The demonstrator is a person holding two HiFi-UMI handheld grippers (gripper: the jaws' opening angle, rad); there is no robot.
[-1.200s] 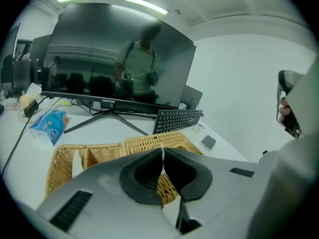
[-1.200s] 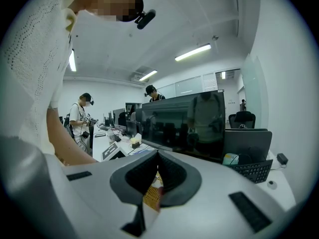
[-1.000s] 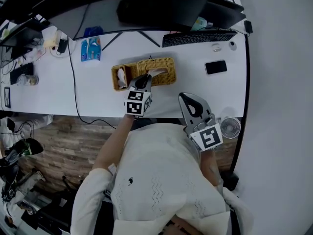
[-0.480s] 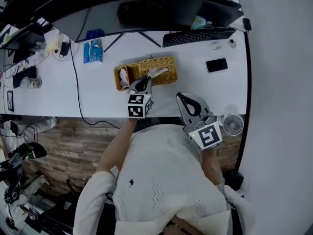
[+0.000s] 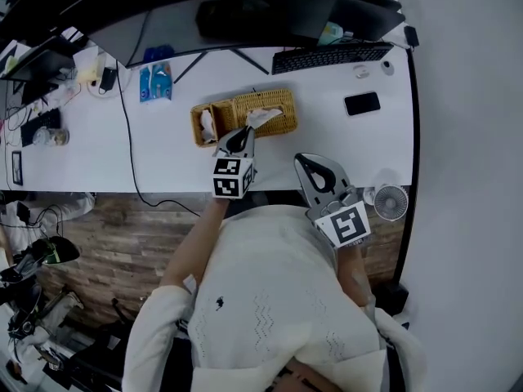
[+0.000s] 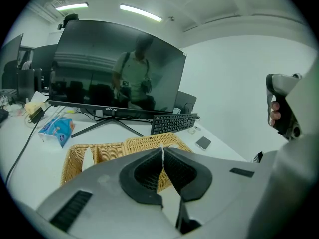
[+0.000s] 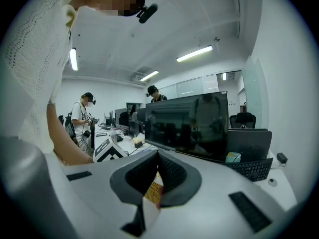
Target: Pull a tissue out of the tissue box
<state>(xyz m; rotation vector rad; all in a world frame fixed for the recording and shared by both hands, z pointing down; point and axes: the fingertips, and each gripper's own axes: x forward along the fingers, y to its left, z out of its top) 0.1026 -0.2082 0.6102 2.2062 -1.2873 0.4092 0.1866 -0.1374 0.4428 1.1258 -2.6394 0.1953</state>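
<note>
A wicker tissue box lies on the white desk, with a white tissue sticking out of its top. My left gripper sits at the box's near side, its tips against the tissue. In the left gripper view its jaws are shut, with a thin white sliver of tissue pinched between the pads and the box just beyond them. My right gripper hovers over the desk's front edge, right of the box, shut with nothing in it; in its own view the pads meet.
A smaller wicker basket adjoins the box's left end. Behind are a monitor, a keyboard, a phone and a blue pack. A cable crosses the desk. A small fan stands past the right front corner.
My left gripper has drawn back slightly toward the front edge, with the tissue stretched out a little more from the box. The right gripper has hardly moved.
</note>
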